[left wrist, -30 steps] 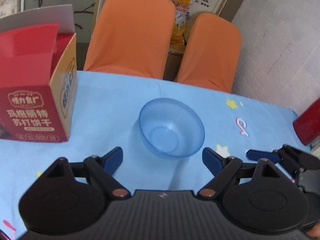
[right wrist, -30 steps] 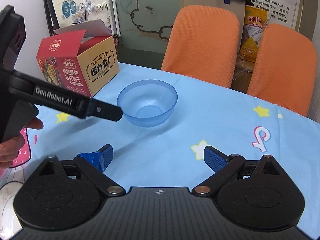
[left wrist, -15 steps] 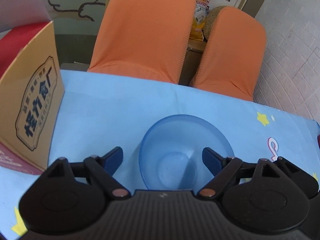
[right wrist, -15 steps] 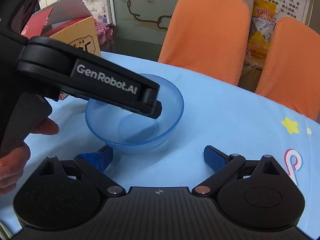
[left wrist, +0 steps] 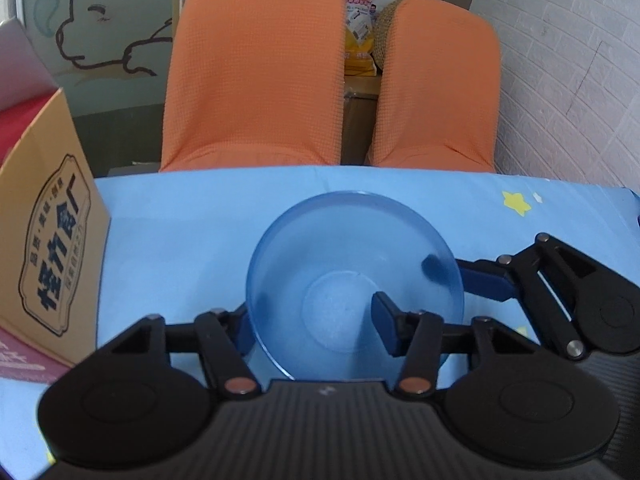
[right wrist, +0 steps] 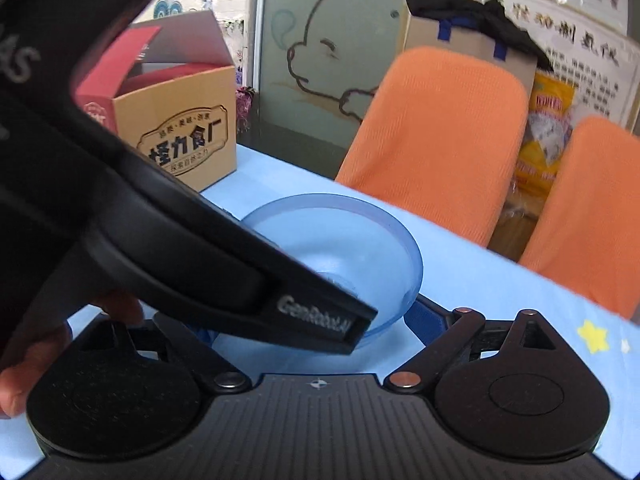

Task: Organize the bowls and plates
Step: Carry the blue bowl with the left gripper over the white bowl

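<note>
A translucent blue bowl (left wrist: 352, 276) stands on the blue tablecloth. My left gripper (left wrist: 316, 328) straddles the bowl's near-left wall, its left finger outside and its right finger (left wrist: 384, 320) inside; the jaws have narrowed around the rim. My right gripper (right wrist: 316, 328) is at the bowl (right wrist: 360, 240) from the other side, its right finger (right wrist: 424, 316) outside the rim. Its left finger is hidden behind the left gripper's body. The right gripper also shows in the left wrist view (left wrist: 560, 288), touching the bowl's right side.
An open cardboard snack box (left wrist: 44, 248) stands on the table to the left of the bowl, also in the right wrist view (right wrist: 180, 136). Two orange chairs (left wrist: 256, 72) stand behind the far table edge. A white brick wall is at the right.
Both grippers moved in on the bowl. The left jaws narrowed, with one finger now inside the rim. The right gripper closed in from the right side.
</note>
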{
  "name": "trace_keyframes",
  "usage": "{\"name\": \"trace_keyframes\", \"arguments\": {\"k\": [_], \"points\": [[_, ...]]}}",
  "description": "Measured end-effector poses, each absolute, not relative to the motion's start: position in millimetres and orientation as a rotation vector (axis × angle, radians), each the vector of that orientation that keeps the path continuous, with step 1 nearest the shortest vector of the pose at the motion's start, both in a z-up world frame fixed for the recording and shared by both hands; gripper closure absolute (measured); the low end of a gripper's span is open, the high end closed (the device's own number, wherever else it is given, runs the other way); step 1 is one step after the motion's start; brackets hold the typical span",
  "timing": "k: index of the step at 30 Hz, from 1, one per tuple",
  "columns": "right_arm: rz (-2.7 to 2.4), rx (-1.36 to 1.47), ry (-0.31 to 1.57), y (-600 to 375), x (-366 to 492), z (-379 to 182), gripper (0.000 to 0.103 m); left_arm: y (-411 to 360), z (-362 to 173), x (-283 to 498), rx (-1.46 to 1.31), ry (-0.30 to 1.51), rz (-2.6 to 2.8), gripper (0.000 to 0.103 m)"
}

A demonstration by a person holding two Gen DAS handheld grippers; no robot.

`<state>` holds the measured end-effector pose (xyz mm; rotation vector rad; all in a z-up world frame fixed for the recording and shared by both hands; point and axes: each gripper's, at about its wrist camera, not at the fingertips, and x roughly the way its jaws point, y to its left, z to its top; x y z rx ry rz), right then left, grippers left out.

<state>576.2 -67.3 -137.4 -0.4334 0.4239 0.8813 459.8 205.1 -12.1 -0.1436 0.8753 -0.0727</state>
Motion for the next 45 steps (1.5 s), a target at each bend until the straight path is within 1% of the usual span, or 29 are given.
{"name": "trace_keyframes", "arguments": {"k": [8,14,21,27,31,36,43,44,45], "points": [[0.892,-0.43,0.443,-74.8,566.1,-121.8,0.022,199.0,-0.9,450.8,-0.161,0.885,-0.079,0.05],[0.875,-0.425,0.485,-88.9,550.7,-104.7,0.022,179.7,23.4,425.5,-0.142,0.881,-0.106,0.05],[0.822,-0.442,0.461,-136.2,502.5,-79.7,0.022,130.7,60.3,362.1,-0.12,0.844,-0.173,0.05],[0.74,-0.461,0.447,-196.6,446.1,-72.0,0.022,67.4,72.7,297.2,-0.091,0.843,-0.255,0.05],[0.686,-0.455,0.46,-236.0,413.1,-77.5,0.022,26.9,68.3,258.5,-0.073,0.861,-0.311,0.049],[0.647,-0.441,0.513,-273.1,387.5,-97.2,0.021,-11.2,46.6,226.8,-0.044,0.913,-0.355,0.049],[0.668,-0.392,0.584,-288.4,391.3,-126.7,0.022,-25.3,19.0,220.3,-0.023,0.984,-0.361,0.049],[0.673,-0.384,0.593,-288.6,395.5,-128.3,0.022,-24.9,17.9,221.1,-0.021,0.984,-0.361,0.047],[0.677,-0.376,0.605,-290.9,398.7,-129.7,0.022,-23.9,19.0,221.8,-0.015,0.975,-0.355,0.038]]}}
